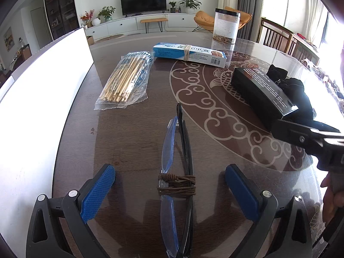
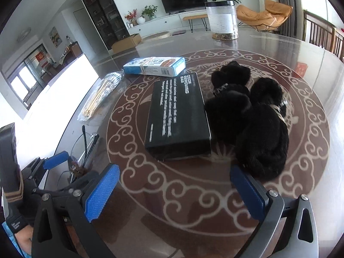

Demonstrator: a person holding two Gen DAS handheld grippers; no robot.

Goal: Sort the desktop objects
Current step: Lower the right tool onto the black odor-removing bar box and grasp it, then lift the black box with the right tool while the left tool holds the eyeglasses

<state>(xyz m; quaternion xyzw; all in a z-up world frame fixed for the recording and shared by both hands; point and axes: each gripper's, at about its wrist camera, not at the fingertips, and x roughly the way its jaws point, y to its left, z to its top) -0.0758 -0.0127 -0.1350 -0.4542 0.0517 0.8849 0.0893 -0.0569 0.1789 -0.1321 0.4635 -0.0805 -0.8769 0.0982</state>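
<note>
Glasses (image 1: 179,172), folded and bound with brown cord (image 1: 177,186), lie on the table (image 1: 133,142) between the spread fingers of the left gripper (image 1: 169,193), which touch nothing. Beyond the glasses, to their left, lies a bag of sticks (image 1: 126,79); farther back is a blue box (image 1: 190,54) with a band around it, and behind that a jar (image 1: 225,26). Right of the glasses lies a black box (image 2: 177,114), with a heap of black cloth (image 2: 253,118) touching its right side. The right gripper (image 2: 175,193) hangs near the black box's close end, fingers spread wide and empty. A white board (image 1: 47,99) stands left of the glasses.
</note>
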